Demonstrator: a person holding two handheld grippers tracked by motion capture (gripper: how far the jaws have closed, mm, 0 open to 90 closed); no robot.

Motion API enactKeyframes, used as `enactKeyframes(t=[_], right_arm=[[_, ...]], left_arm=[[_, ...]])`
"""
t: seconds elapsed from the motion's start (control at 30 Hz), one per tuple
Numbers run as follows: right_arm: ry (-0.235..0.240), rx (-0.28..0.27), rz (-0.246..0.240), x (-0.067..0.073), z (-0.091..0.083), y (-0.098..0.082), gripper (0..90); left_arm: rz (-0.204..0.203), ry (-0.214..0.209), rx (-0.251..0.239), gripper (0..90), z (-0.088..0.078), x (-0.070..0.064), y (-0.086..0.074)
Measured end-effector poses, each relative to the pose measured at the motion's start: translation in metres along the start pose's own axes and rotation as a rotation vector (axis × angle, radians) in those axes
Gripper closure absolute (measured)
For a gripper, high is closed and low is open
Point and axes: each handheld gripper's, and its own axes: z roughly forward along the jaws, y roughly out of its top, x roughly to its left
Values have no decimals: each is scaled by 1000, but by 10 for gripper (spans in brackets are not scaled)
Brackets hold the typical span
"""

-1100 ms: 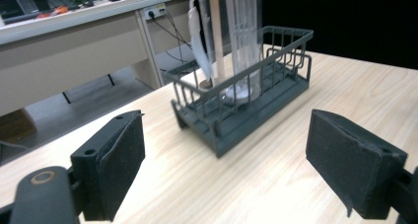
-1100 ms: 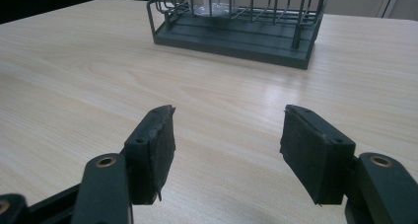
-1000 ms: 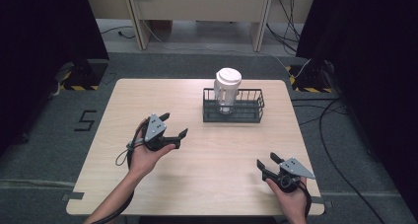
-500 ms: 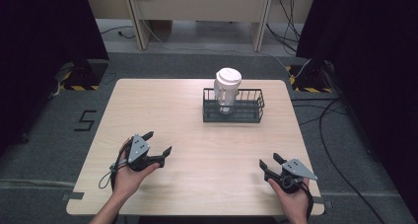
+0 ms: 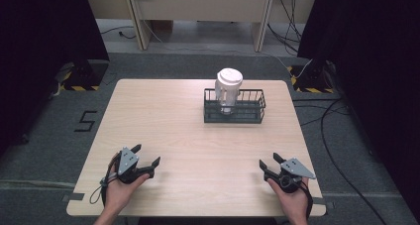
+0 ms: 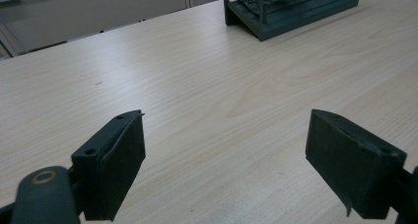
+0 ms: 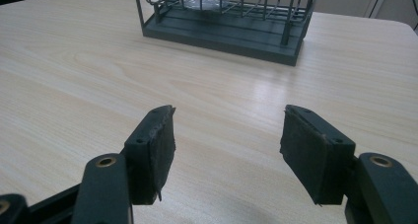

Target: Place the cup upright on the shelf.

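Observation:
A dark wire basket (image 5: 246,114) stands on the far middle-right of the wooden table (image 5: 168,116), and a clear jar with a white lid (image 5: 229,89) stands upright inside it. My left gripper (image 5: 146,155) rests open near the front left edge, held by a hand, nothing between its jaws. Over at the front right my right gripper (image 5: 269,162) is open too and empty. The basket (image 6: 291,7) appears at the top of the left gripper view, beyond the open left gripper (image 6: 226,155). In the right gripper view the basket (image 7: 226,24) lies ahead of the open right gripper (image 7: 229,140).
Grey carpet surrounds the table, with cables (image 5: 341,136) on the floor to the right. A wooden desk frame (image 5: 198,12) stands behind the table. Dark curtains (image 5: 44,31) hang at both sides.
My left gripper has drawn back from the table's middle left to the front left edge. The right gripper has barely shifted. Both stayed open.

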Motion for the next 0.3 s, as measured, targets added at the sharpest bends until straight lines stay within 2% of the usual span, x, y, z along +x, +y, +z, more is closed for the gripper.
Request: enactKeyframes(t=[0.17,0.3], right_arm=[[4,0,0,0,0,0,377],[4,-5,-2,0,-1,0,366]], left_arm=[[-6,9,-10,147,-2,1,-2],[-27,20,-17,146,-3,5,-4]])
